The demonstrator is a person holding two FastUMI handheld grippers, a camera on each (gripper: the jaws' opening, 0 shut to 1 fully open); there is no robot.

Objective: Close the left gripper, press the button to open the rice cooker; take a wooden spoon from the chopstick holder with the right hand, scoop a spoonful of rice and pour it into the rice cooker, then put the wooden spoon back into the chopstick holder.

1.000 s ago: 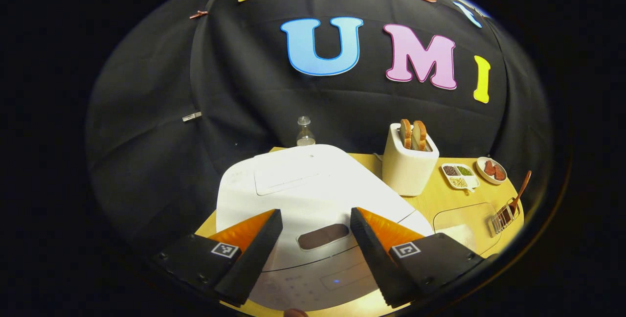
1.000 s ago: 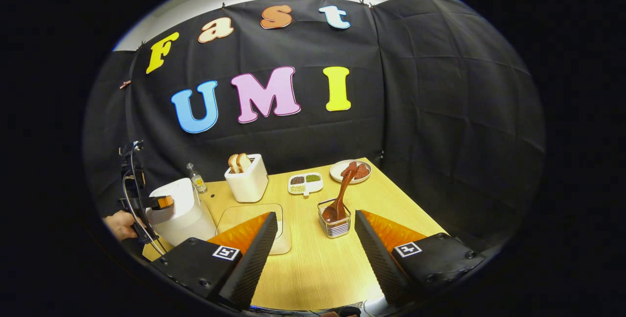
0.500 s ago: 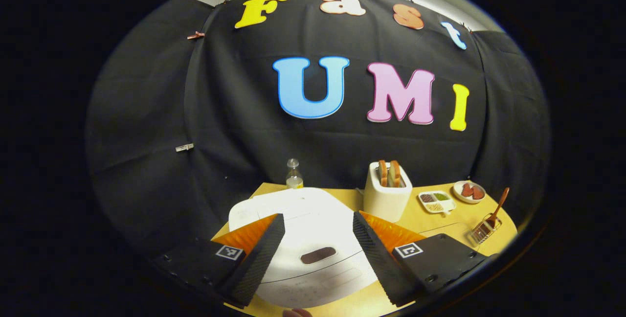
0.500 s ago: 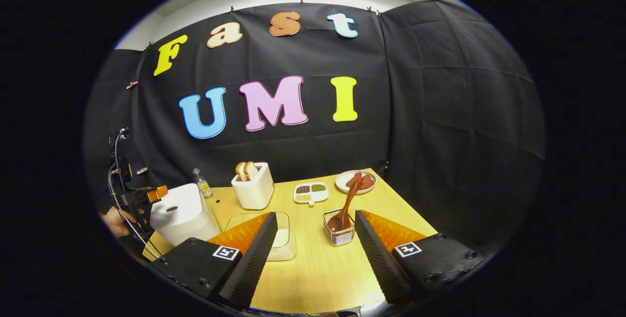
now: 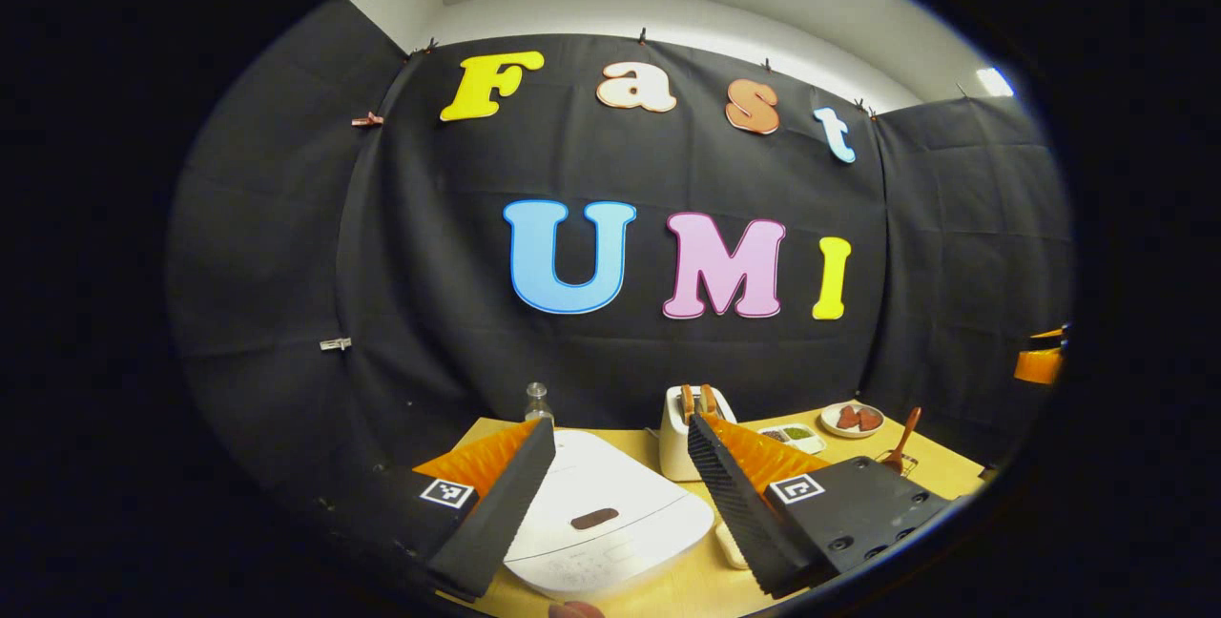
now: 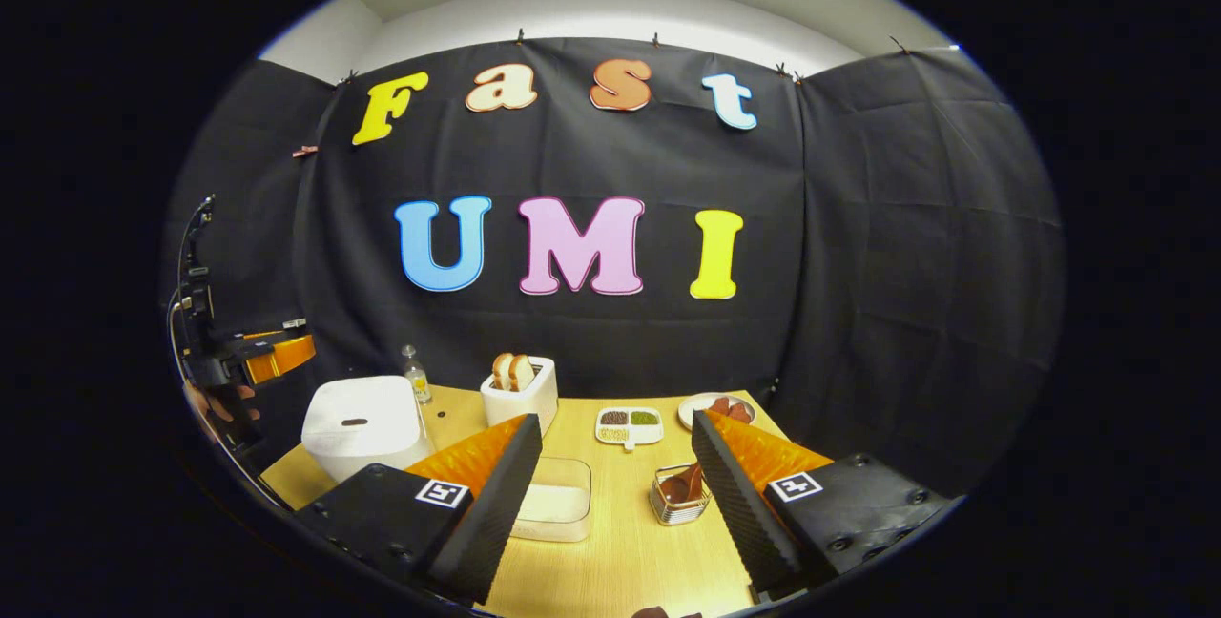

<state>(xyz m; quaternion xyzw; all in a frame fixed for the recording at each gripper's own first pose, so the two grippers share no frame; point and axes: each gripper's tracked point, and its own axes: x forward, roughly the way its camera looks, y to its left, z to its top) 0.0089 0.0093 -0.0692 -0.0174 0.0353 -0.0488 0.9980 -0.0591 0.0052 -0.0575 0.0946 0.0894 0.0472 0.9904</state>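
1. The worktop (image 6: 630, 542) is seen below both hand-held grippers.
2. The rice cooker (image 5: 601, 523), lid down, is seen just ahead of the left hand-held gripper (image 5: 610, 504), whose fingers are spread wide and empty.
3. The chopstick holder (image 6: 679, 502) with the wooden spoon (image 6: 689, 484) is framed between the parted, empty fingers of the right hand-held gripper (image 6: 615, 504).

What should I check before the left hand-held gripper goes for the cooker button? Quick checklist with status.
1. Left hand-held gripper shut for pressing: not ok, fingers apart.
2. Rice cooker lid closed, dark button unobstructed: ok.
3. Left hand-held gripper lined up with the button: ok, the button sits between its fingers, though it is held off the cooker.
4. Right hand-held gripper empty for the spoon: ok, open, nothing held.
5. Wooden spoon in the chopstick holder: ok.
6. Rice in the clear container: ok, white contents visible.
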